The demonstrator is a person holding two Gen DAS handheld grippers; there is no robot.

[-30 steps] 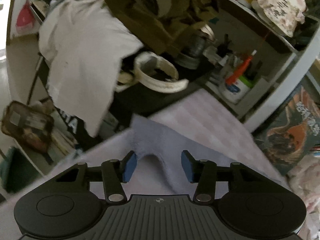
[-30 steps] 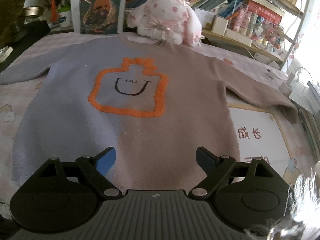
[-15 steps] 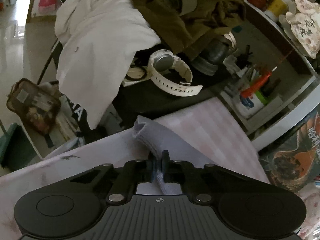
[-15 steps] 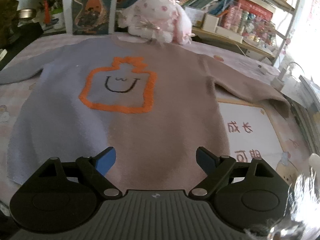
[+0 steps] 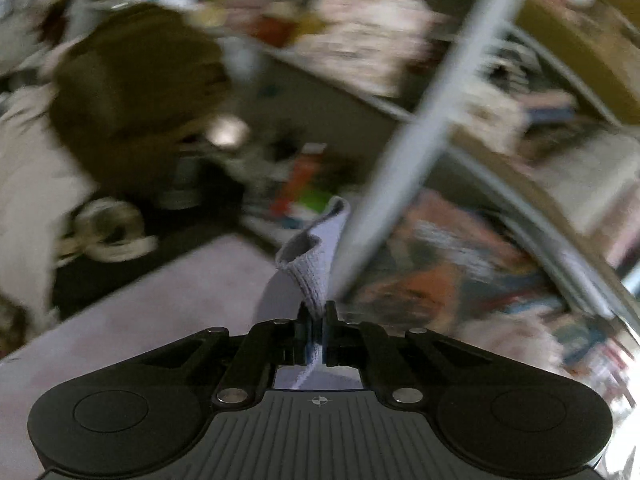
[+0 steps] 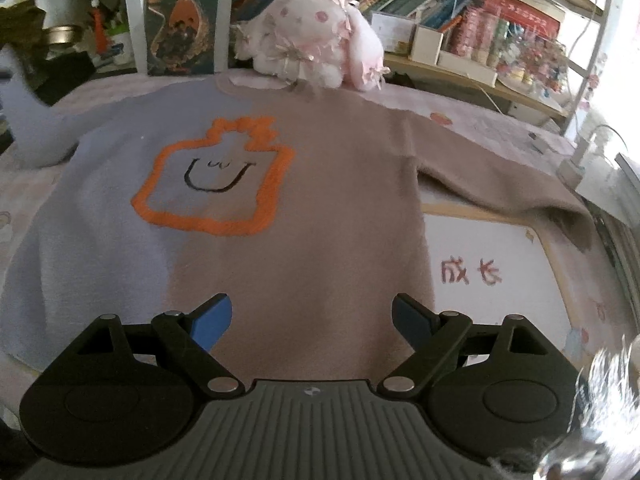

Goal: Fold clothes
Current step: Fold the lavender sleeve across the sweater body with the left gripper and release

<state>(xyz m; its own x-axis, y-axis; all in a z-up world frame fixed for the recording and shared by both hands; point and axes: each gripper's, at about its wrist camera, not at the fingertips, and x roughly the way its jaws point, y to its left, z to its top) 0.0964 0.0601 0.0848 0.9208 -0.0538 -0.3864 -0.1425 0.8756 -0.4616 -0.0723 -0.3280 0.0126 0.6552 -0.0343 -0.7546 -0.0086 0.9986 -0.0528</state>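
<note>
On the pink patterned bed cover [image 6: 480, 128], a soft knitted sweater, half lavender and half taupe with an orange outlined bottle figure [image 6: 280, 208], spread flat, front up, sleeves out to both sides. Light, limp, fuzzy knit: likely to sag and stretch, not slip; best taken at cuffs, hem corners or shoulder seams. Left tool [image 5: 318, 320] clenched on the lavender sleeve cuff [image 5: 316, 256], cuff raised off the cover and standing above the pads. Right tool [image 6: 310, 316] spread wide, holding nothing, hovering over the sweater's lower middle near the hem. Just beyond the collar, a pink-and-white plush toy [image 6: 316, 48], touching or nearly touching the neckline; could snag a fold upward. Bookshelves [image 6: 460, 20] behind. Under the taupe sleeve [image 6: 500, 184], a white printed panel with red characters [image 6: 488, 272]. Left view heavily blurred.
</note>
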